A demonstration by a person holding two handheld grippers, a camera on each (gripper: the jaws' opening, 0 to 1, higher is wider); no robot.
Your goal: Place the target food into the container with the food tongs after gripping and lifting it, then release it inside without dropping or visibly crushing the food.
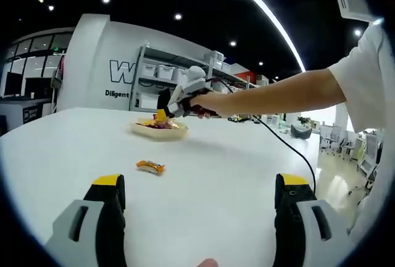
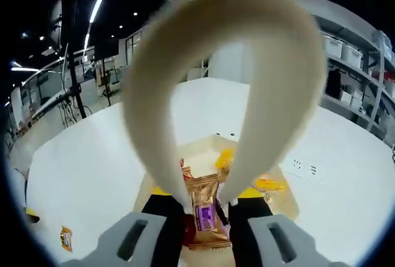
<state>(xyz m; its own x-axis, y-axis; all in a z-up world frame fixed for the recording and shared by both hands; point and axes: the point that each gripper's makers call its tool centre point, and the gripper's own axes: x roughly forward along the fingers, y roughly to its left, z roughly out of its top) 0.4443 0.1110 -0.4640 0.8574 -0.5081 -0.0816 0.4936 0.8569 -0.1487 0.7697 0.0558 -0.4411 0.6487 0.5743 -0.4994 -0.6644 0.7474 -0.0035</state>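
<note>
A: Where is the food now?

B: A brown wrapped snack (image 2: 205,216) is pinched between the 2 tips of the cream food tongs (image 2: 223,76). It hangs just above the shallow container (image 2: 290,204), over its middle. I judge this is the moment before release, so the snack is held low so that it will not fall far.

A: And who holds the tongs?

B: The right gripper (image 2: 199,230). Its fingers are clamped on the 2 arms of the tongs, and this pressure keeps the tips closed on the snack. The wrapper does not look crushed.

A: What is inside the container?

B: Some other wrapped snacks, orange and yellow ones, lie beside the brown one. In the left gripper view the container (image 1: 176,132) sits on the white desk (image 1: 234,174), and the person's hand (image 1: 210,102) is above it.

A: Anything outside the container?

B: 1 orange wrapped snack (image 1: 150,166) lies on the desk, well apart from the container, towards the left gripper (image 1: 200,202). That gripper has its fingers wide apart and holds nothing.
</note>
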